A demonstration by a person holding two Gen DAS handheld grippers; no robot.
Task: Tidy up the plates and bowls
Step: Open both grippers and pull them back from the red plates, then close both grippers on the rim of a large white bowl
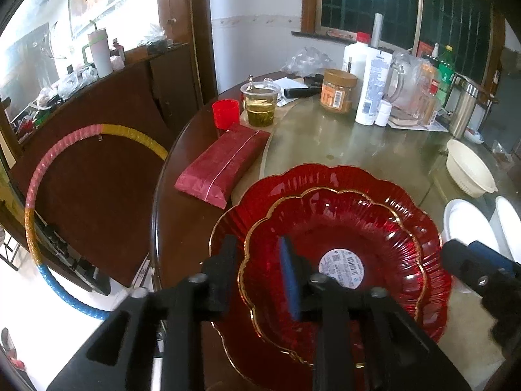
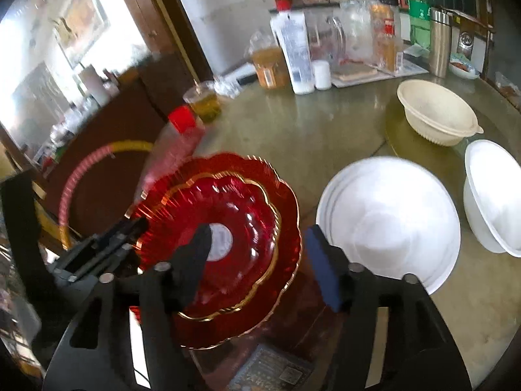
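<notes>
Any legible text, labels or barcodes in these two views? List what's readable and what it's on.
No text can be quoted.
Round white sticker on the inner red plate: barcode and print, too small to read.
Orange jar: barcode label, unreadable.
White bottle: blue print, too blurred to read.
Green bottle: label blurred.
Dark packet at the right view's bottom edge: QR-like square, text unreadable.
</notes>
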